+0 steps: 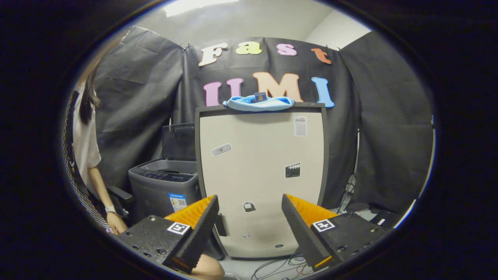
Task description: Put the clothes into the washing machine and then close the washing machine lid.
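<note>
**Open fingers, cloth waiting on top of the upright panel**

Nearest to the camera, the gripper (249, 221) has its two fingers spread wide apart, and nothing is between them. They point toward a tall beige panel (260, 175) with a dark frame, which stands upright just ahead and carries a few small stickers. Some cables (278, 268) lie on the floor under it.

On the top edge of this panel lies the clothes (258, 103): one light blue piece, folded or bunched flat, with a paler border and a small dark tag on it. It is well beyond the fingers and higher than them.

I judge the cloth to be soft, light and limp, so it will hang down and change shape when lifted. A good place to pinch is the thick bunched middle or the front fold that comes over the panel edge, because a single thin layer could slip out.

To the left of the panel stands the grey washing machine (163, 186), its lid (179, 140) raised upright, so the tub is open for loading. Beside the machine a person (87, 144) in a white top bends down.
</note>
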